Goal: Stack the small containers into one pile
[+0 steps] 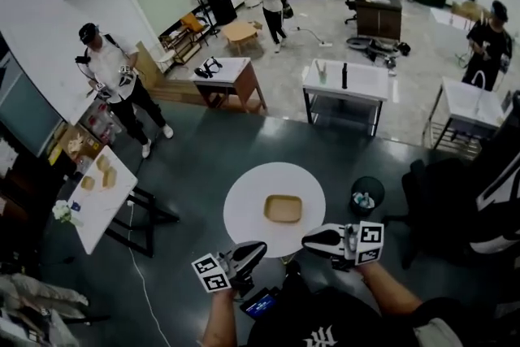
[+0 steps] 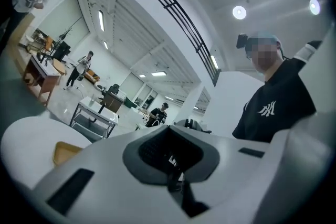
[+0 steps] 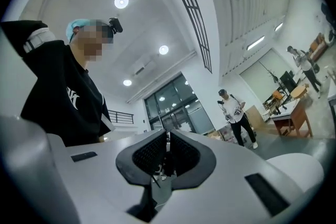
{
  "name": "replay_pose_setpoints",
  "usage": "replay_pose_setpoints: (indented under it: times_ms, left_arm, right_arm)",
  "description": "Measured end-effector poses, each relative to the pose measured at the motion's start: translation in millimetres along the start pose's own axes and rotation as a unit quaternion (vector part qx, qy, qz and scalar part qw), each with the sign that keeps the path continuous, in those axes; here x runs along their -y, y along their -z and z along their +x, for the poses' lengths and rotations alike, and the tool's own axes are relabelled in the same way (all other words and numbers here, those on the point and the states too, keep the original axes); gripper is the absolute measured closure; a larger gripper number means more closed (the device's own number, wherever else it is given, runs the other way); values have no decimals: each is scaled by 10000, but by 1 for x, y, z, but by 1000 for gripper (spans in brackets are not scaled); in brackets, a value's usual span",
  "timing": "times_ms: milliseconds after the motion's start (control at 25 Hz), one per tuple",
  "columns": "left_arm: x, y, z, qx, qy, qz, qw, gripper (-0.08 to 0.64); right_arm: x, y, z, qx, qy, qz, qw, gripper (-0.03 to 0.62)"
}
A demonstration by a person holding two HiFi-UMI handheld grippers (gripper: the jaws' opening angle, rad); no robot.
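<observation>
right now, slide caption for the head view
Left gripper and right gripper, shut and empty, near a white round table holding a tan container

Head camera: above round table [image 1: 240, 207], steeply down. Cameras on my left gripper [image 1: 258, 248], right gripper [image 1: 309, 240]: beside table, facing me. Left shares tabletop.

A dark floor [image 1: 211, 150] meets pale tiles [image 1: 325, 45], with a white table [image 1: 370, 81] and round ceiling lights [image 3: 121, 1].
</observation>
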State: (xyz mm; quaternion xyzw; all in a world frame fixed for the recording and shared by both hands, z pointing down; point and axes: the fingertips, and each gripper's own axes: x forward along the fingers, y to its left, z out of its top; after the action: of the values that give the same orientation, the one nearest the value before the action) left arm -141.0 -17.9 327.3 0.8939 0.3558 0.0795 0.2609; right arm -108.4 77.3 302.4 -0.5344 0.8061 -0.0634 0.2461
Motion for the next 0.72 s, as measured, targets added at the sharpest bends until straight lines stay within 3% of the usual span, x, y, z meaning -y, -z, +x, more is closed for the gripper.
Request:
replay_pose_setpoints:
  times_ms: [160, 280, 360, 560, 720]
  left_arm:
    - [30, 33, -15, -204, -265, 75, 9994, 557]
    - [45, 53, -22, -491, -534, 157, 9972, 557]
    - [49, 63, -24, -694, -625, 216, 9954, 557]
    - [54, 62, -20, -758, -379, 312, 9959, 557]
    - [64, 59, -15, -916, -70, 610, 9939, 557]
  right_arm:
    - [-17, 23, -20, 107, -29, 166, 9998, 543]
    - [-17, 51, -24, -299, 198, 267, 9990, 548]
    - [-25, 59, -24, -395, 139, 293, 9987, 548]
    - [-51, 49, -15, -423, -19, -8, 9991, 549]
    - [-70, 45, -2, -565, 72, -158, 9983, 549]
